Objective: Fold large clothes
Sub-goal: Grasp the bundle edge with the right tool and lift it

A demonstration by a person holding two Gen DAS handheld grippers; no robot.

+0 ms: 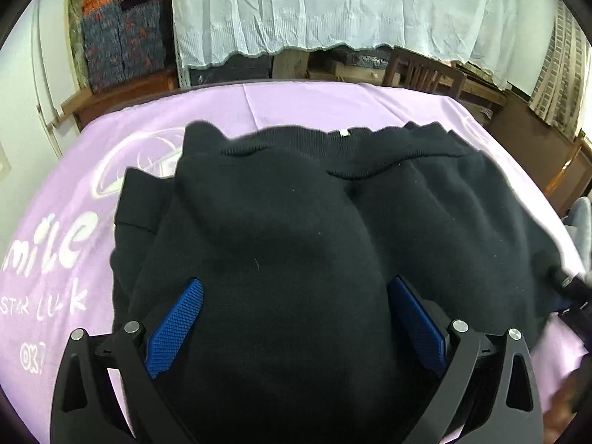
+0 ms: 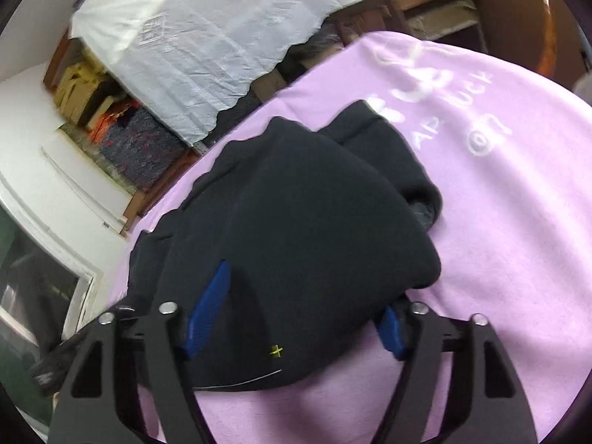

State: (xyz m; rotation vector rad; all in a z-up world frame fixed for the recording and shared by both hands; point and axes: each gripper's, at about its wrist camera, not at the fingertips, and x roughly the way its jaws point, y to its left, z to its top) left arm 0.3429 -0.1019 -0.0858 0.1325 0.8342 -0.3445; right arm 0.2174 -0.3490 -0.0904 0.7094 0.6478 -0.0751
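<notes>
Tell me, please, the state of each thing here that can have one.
Black garment: partly folded, lying on the purple sheet.
Purple sheet: spread flat.
Left gripper: open, fabric between its pads.
Right gripper: open, jaws astride the garment's edge.

— How is the light?
— Soft and even, daylight-like; the black garment [image 1: 296, 222] swallows detail, with barely any shadow on the purple sheet [image 1: 314, 103].
— Sharpness?
— The left view is crisp mid-frame; the right view is smeared, the white cloth [image 2: 207, 37] streaked. Both bend strongly at dark corners.
</notes>
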